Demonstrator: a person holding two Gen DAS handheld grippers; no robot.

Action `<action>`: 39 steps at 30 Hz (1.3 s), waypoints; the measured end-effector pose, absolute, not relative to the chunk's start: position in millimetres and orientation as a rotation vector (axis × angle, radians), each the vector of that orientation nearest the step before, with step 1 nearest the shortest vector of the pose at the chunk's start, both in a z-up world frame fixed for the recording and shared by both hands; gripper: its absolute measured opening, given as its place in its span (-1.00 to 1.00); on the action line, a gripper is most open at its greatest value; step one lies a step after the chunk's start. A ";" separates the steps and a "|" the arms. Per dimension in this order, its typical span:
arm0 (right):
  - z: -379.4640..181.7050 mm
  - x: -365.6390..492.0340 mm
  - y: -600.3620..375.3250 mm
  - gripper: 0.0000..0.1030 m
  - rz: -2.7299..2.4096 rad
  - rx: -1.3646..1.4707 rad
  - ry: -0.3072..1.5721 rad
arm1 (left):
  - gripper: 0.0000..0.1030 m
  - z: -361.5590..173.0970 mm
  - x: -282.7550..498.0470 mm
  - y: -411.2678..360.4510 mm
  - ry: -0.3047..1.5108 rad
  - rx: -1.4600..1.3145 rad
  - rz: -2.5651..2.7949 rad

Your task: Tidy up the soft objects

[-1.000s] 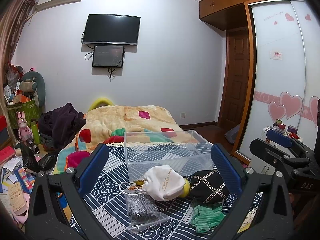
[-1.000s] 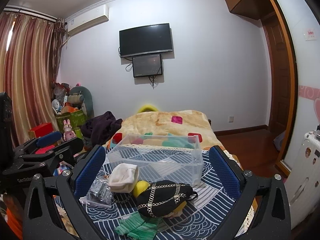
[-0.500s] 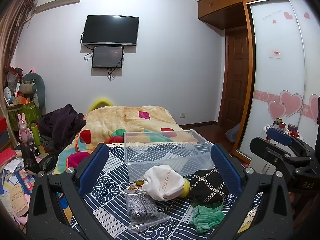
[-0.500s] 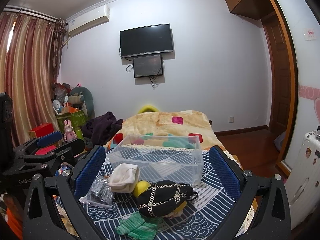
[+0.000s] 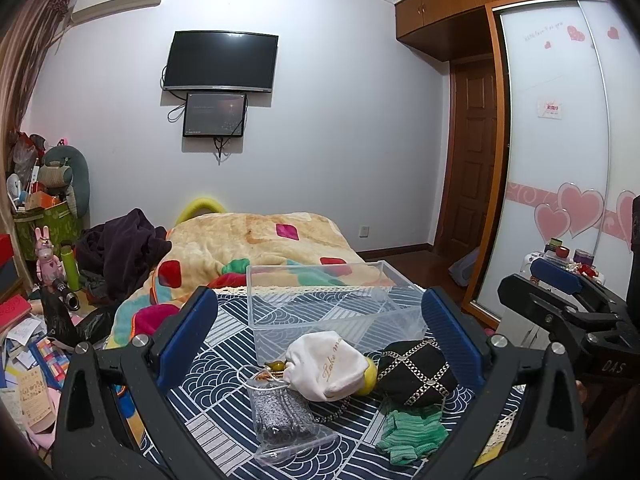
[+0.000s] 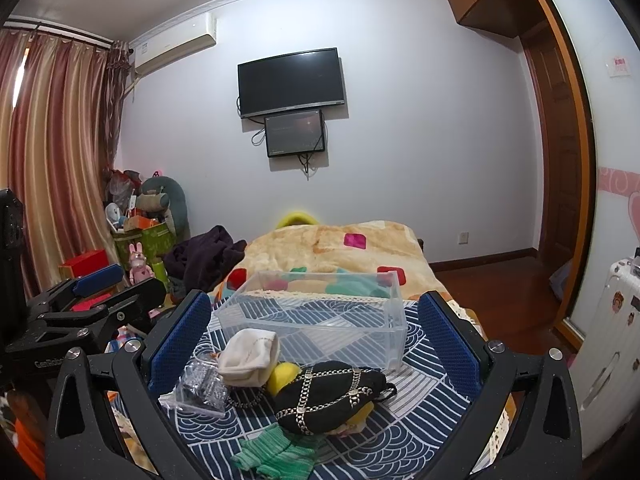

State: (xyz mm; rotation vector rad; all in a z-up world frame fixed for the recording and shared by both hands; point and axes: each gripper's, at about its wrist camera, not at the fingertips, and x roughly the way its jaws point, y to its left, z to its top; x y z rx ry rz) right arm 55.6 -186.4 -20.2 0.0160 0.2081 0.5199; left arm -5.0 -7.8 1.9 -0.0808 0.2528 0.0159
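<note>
A clear plastic bin point(image 5: 328, 300) point(image 6: 316, 316) stands empty on a blue patterned cloth. In front of it lie a white drawstring pouch point(image 5: 328, 364) point(image 6: 250, 356), a yellow soft ball point(image 5: 370, 376) point(image 6: 282, 376), a black bag with a chain pattern point(image 5: 416, 370) point(image 6: 328, 396), green knitted gloves point(image 5: 412, 436) point(image 6: 276, 454) and a clear zip bag with grey contents point(image 5: 280, 412) point(image 6: 200, 390). My left gripper point(image 5: 320, 336) is open and empty above the pile. My right gripper point(image 6: 316, 340) is open and empty, a little behind the pile.
The cloth point(image 5: 224, 380) covers the foot of a bed with a beige quilt point(image 5: 260, 240). A dark garment point(image 5: 120, 248) lies at the bed's left. Clutter and toys point(image 5: 44, 264) stand on the left floor. A wardrobe point(image 5: 560, 160) and a white suitcase point(image 6: 604, 344) are on the right.
</note>
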 end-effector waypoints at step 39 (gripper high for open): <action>-65.3 94.8 -180.0 0.66 0.539 0.022 0.404 | 0.89 -51.1 39.7 11.1 0.430 -0.159 -0.018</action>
